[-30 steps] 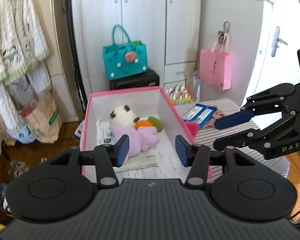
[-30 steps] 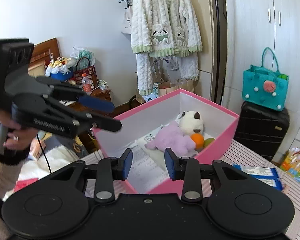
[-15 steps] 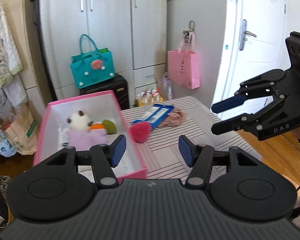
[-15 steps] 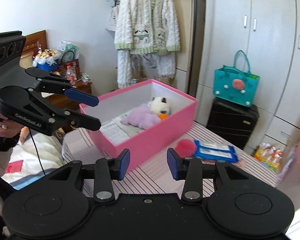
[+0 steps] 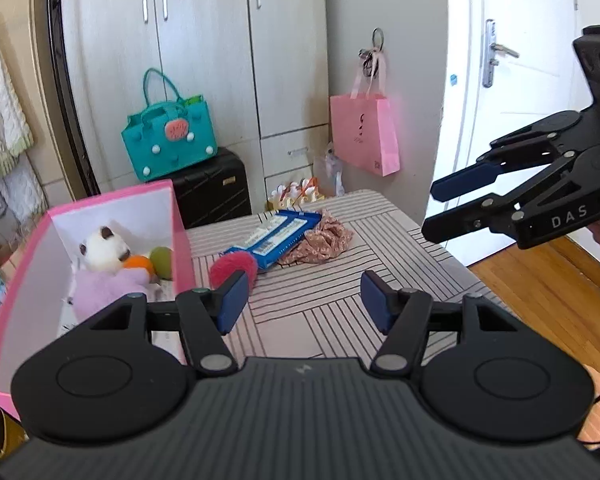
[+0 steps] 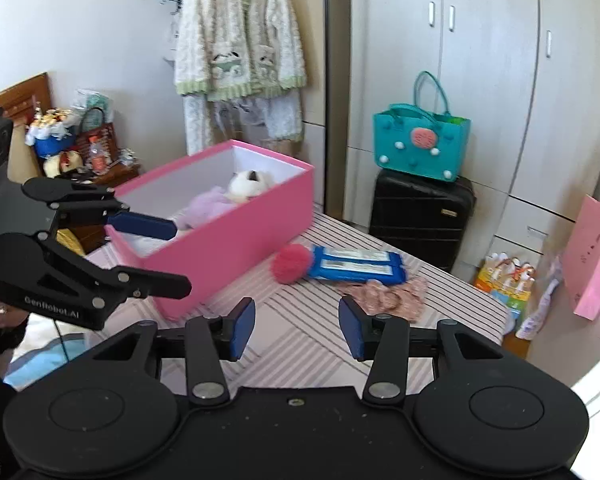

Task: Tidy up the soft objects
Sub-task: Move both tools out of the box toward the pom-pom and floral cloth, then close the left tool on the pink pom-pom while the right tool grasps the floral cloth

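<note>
A pink box [image 5: 180,220] [image 6: 236,236] stands on the left of the striped table [image 5: 340,288]. Inside it lie a white plush head [image 5: 102,248], a purple plush [image 5: 104,288], an orange ball [image 5: 138,262] and a green one [image 5: 161,257]. On the table beside the box are a pink pom-pom [image 5: 232,266] [image 6: 290,262], blue packets [image 5: 276,232] [image 6: 354,266] and a floral fabric piece [image 5: 328,236] [image 6: 388,294]. My left gripper [image 5: 303,300] [image 6: 179,257] hovers over the table in front of the pom-pom, jaws opening, nothing between them. My right gripper [image 6: 297,328] [image 5: 432,212] hangs to the right, jaws opening, also empty.
A teal bag [image 5: 168,140] sits on a black suitcase [image 5: 212,192] behind the table. A pink paper bag [image 5: 364,132] hangs on the cabinet, near a white door [image 5: 520,80]. A cardigan [image 6: 236,40] hangs by the wall. Wooden floor lies past the table's right edge.
Both grippers have swung from above the pink box rightward to over the open table, and both pairs of jaws have spread wider. The toys in the box have not moved.
</note>
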Demonstrator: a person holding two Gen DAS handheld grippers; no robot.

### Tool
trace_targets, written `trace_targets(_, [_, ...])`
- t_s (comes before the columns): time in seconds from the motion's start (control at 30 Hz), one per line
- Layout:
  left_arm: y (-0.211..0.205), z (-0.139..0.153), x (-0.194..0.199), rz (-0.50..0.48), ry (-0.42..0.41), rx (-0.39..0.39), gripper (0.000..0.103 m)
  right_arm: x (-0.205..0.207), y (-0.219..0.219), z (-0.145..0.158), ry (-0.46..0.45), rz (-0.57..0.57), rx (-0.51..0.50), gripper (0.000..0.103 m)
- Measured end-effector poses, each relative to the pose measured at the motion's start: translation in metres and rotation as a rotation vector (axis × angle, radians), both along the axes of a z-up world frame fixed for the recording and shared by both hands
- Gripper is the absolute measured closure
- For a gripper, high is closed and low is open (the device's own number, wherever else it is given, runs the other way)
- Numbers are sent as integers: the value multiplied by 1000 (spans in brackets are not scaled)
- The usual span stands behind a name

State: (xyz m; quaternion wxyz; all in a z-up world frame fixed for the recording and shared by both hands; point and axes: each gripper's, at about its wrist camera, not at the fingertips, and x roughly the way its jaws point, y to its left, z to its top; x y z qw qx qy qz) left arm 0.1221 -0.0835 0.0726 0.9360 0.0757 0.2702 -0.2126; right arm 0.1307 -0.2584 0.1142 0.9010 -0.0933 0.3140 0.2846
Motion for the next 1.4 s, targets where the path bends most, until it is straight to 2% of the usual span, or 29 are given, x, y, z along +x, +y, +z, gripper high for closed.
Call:
trace_targets(0.2, [-27, -26, 22, 64, 19, 22, 40, 21, -13, -25, -8, -53, -27, 47])
trace_targets(0.43, [-58, -58, 52, 186, -54, 151, 40, 55, -29, -54, 9, -73, -10, 42])
trace_targets(0.63, [-71, -77, 85, 307, -66, 230, 39, 94, -47, -79, 53, -107, 62, 42])
trace_targets(0.7, [-76, -83, 92, 331, -95, 282, 39, 103, -49, -86, 42, -119, 61, 42])
trace_targets(0.8, [-88, -94, 99, 342, -159, 424, 39, 115, -49, -99, 28, -126, 32, 42])
trace_targets(0.83, [-90, -96, 101, 341, -170, 450, 39, 119, -48, -103, 29, -127, 25, 42])
trace_targets(1.0, [-87, -101, 114, 341, -131, 471, 39, 138, -45, -119, 28, -104, 6, 41])
trace_targets(1.07, [-85, -103, 119, 334, -106, 471, 39, 142, -43, -122, 30, -77, 12, 38])
trace_targets(1.13, [-84, -105, 123, 324, -83, 475, 39, 146, -41, -125, 31, -52, 16, 25])
trace_targets(1.3, [-83, -113, 131, 323, -47, 482, 39, 160, -35, -129, 32, -21, 22, 23])
trace_targets(1.4, [-84, -116, 132, 330, -62, 483, 39, 169, -29, -133, 24, -19, 3, 20])
